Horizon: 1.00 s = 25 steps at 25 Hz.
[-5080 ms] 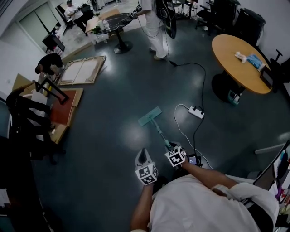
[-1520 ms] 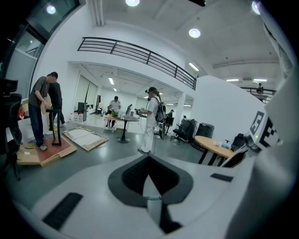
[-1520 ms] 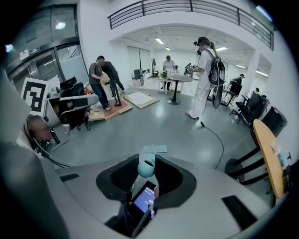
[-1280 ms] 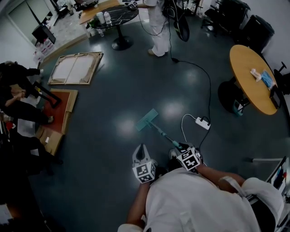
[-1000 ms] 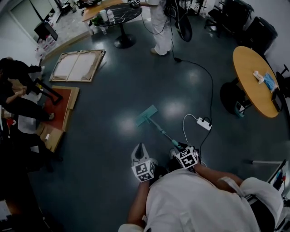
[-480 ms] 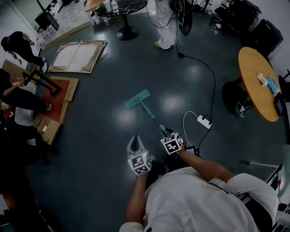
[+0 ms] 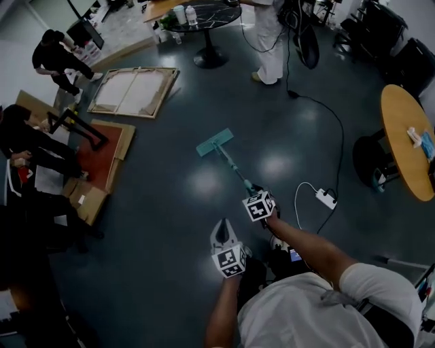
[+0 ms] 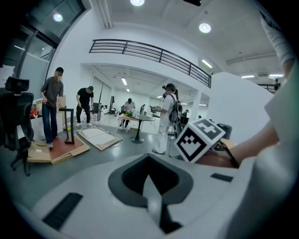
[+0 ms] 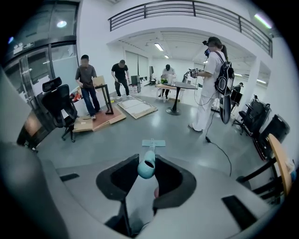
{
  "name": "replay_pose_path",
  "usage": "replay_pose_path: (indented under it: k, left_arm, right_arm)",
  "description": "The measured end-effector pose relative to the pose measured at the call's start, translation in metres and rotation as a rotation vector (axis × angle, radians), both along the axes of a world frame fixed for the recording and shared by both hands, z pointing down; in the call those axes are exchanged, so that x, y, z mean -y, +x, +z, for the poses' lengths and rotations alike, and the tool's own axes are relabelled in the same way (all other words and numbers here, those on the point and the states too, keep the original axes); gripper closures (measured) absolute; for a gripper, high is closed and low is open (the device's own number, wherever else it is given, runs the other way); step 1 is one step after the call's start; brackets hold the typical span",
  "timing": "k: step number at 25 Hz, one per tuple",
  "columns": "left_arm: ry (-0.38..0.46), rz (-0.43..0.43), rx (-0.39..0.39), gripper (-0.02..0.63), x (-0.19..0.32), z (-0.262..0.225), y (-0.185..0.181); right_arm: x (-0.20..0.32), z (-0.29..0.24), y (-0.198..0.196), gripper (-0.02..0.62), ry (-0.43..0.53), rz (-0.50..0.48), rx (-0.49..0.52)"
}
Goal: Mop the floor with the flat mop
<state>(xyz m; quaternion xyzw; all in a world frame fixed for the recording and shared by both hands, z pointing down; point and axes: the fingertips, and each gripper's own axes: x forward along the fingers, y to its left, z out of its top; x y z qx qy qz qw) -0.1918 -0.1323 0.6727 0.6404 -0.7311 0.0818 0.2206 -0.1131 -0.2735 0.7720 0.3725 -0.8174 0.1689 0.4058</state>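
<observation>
The flat mop's teal head [image 7: 215, 142] lies flat on the dark floor ahead of me. Its thin handle [image 7: 234, 170] slants back to my right gripper [image 7: 255, 197], which is shut on the handle's top end. In the right gripper view the handle's teal end cap [image 9: 146, 168] sits between the jaws of the right gripper [image 9: 145, 176], with the mop head [image 9: 153, 143] small beyond it. My left gripper [image 7: 220, 230] hangs nearer my body, shut and holding nothing. In the left gripper view the left gripper [image 8: 148, 184] has its jaws pressed together, and the right gripper's marker cube [image 8: 202, 138] shows beside them.
A white power strip [image 7: 325, 198] with a black cable [image 7: 336, 129] lies to the right. A round wooden table [image 7: 408, 139] stands far right. A person in white [image 7: 270, 41] stands ahead by a black table [image 7: 204, 15]. A canvas frame [image 7: 136, 92] and cardboard [image 7: 102, 160] lie left, with people beside them.
The mop head has slid farther out across the floor, away from the power strip, as my right arm stretched forward. The left gripper stays shut and empty near my body.
</observation>
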Motion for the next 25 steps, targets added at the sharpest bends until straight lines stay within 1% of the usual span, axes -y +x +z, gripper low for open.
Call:
replay_pose_path:
  k: [4,7,13,19,25]
  left_arm:
    - [-0.014,-0.014,-0.007,0.601,0.004,0.003,-0.006]
    - [-0.017,-0.019,-0.006,0.601,0.005,0.004,-0.01]
    - [-0.019,-0.022,0.001,0.601,0.008,0.005,-0.014]
    - [-0.014,-0.02,0.006,0.601,0.011,0.006,-0.008]
    - [-0.013,-0.002,0.004,0.601,0.017,0.008,0.008]
  right_arm:
    - [0.026,0.017,-0.021,0.485,-0.01,0.003,-0.03]
    - [0.043,0.027,-0.03,0.485,0.001,0.013,-0.045]
    - [0.061,0.033,-0.039,0.485,0.002,0.022,-0.037]
    - [0.055,0.029,-0.019,0.485,-0.002,0.03,-0.036]
    - [0.008,0.01,0.024,0.485,-0.025,0.012,-0.025]
